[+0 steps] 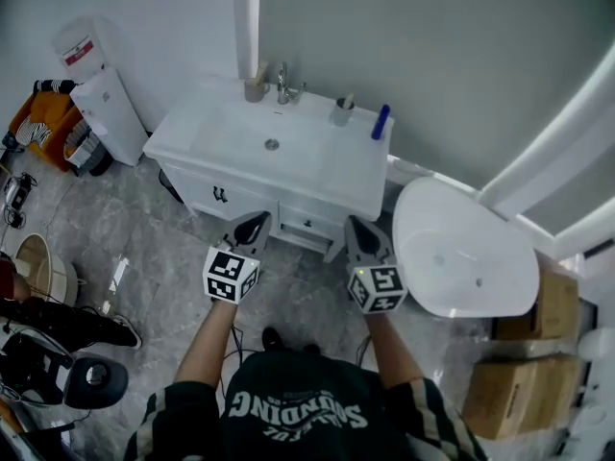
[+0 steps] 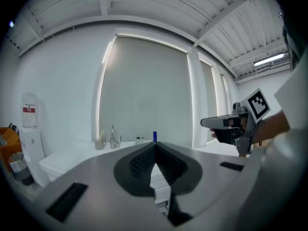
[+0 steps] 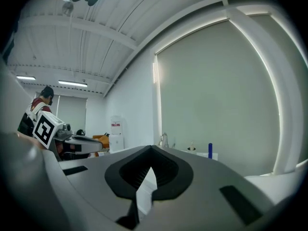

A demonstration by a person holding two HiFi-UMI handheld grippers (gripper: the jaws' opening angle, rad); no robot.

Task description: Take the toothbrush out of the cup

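Toothbrush [image 1: 348,100] stands in the cup [image 1: 340,114] at the back right of the white sink table [image 1: 317,176], just beside a blue bottle [image 1: 381,121]. Left gripper [image 1: 257,222] and right gripper [image 1: 355,226] hover before the table, well apart from the cup. Both have their fingers together, empty.

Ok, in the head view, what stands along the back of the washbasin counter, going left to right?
Beige cup → tap → grey cup holding the toothbrush → blue bottle.
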